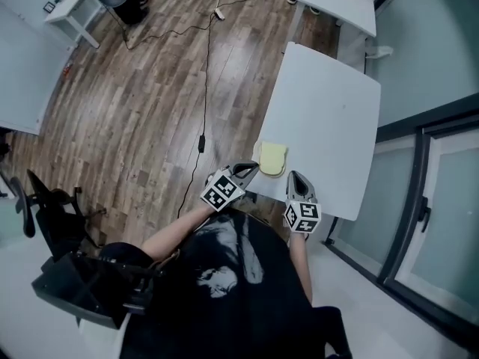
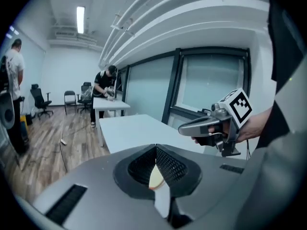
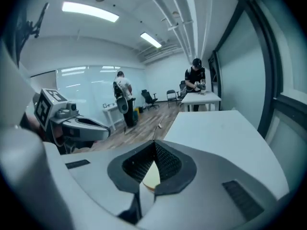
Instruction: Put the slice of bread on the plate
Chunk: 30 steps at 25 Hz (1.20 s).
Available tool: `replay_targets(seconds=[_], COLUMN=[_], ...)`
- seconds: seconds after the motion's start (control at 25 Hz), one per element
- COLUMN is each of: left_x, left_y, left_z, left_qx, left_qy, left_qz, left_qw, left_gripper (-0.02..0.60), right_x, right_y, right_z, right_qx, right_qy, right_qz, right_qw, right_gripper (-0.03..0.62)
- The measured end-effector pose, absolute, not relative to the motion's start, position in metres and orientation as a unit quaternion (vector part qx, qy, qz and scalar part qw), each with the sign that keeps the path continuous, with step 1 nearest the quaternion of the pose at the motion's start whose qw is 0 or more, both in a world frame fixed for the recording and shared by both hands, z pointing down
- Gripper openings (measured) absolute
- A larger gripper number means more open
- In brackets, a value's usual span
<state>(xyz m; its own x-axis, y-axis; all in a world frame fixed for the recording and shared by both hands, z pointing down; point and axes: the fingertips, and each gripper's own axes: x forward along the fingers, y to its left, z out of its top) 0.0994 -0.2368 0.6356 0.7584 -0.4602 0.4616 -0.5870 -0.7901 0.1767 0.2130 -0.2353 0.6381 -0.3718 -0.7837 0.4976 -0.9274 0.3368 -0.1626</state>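
Hovering by bread slice (image 1: 272, 158) at table (image 1: 329, 103) edge, left gripper (image 1: 253, 168), right gripper (image 1: 294, 176), both fingers pressed together

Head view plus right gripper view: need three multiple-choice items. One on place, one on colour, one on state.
1. Where does the bread lie?
A. on the wood floor
B. on the white table, by its near edge
C. on the black chair

2. What colour is the bread's top?
A. pale yellow
B. dark green
C. red

3. How do the right claw's jaws stand?
A. wide apart
B. shut, tips meeting
C. clamped on a cable

Answers:
1 B: the head view shows it on the tabletop at the edge nearest the person.
2 A: its top face is pale yellow against the white table.
3 B: the right gripper view shows the two tips touching, with nothing pinched between them.
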Motion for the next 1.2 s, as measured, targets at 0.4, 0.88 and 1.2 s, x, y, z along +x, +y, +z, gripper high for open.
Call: replay_targets(seconds=[0.4, 0.88, 1.2], left_x=[0.110, 0.116, 0.105], left_y=[-0.250, -0.235, -0.228], left_z=[0.593, 0.597, 0.599], left_qx=[0.930, 0.932, 0.931], left_qy=[-0.294, -0.289, -0.282], left_qz=[0.163, 0.160, 0.165], left_qw=[0.148, 0.151, 0.163], left_gripper=[0.005, 0.005, 0.005], right_x=[0.234, 0.225, 0.204], right_y=[-0.221, -0.209, -0.199], right_z=[0.580, 0.583, 0.584], right_qx=[0.566, 0.542, 0.526], right_qy=[-0.797, -0.809, -0.817], right_qz=[0.189, 0.222, 0.229], right_qw=[0.094, 0.052, 0.055], right_gripper=[0.008, 0.008, 0.008])
